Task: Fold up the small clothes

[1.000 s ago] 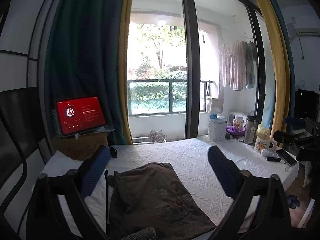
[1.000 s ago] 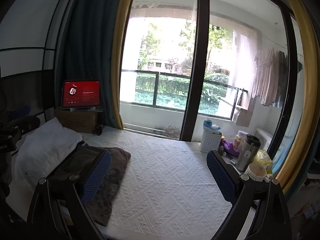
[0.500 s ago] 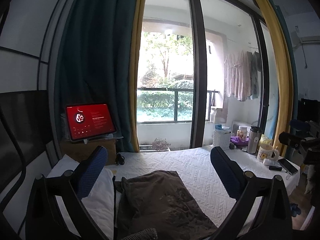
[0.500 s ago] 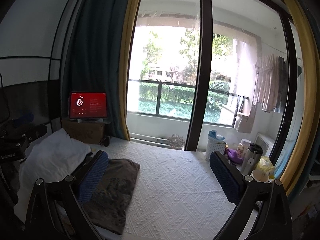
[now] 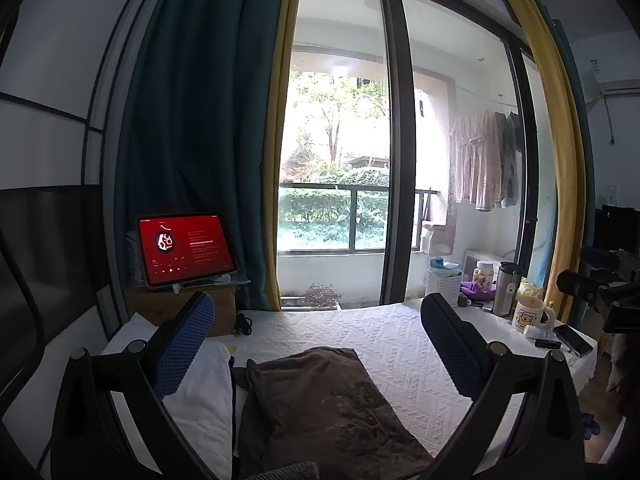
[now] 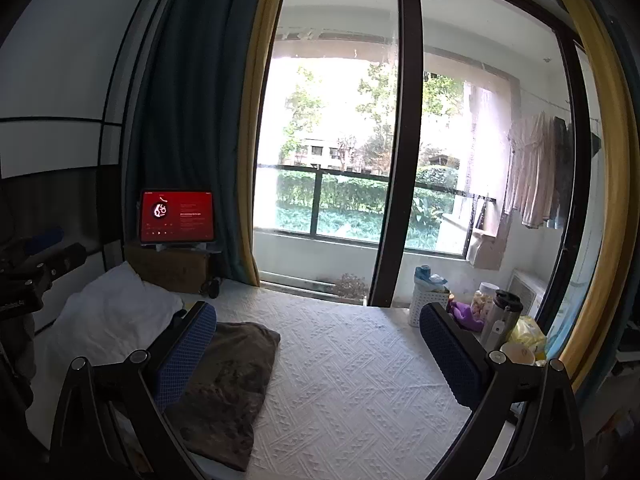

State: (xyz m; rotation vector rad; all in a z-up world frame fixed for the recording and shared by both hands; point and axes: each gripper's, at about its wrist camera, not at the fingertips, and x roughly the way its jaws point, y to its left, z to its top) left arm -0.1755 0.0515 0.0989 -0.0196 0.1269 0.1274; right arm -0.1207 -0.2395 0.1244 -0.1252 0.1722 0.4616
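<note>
Both the left gripper [image 5: 316, 344] and the right gripper [image 6: 316, 344] hover with fingers spread, empty, above a folded brown garment [image 5: 320, 404] on the white-covered bed [image 6: 360, 372].

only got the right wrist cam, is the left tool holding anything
Observer: No. The left tool is open and empty, above the brown fabric garment.
Operator: anything past the silver steel flask on the bed edge
Observer: A dark flat phone lies beyond the white bear-print mug.
Operator: what's at the garment's near end
Observer: A grey knitted fabric edge shows at the frame bottom; I cannot tell what it is.
</note>
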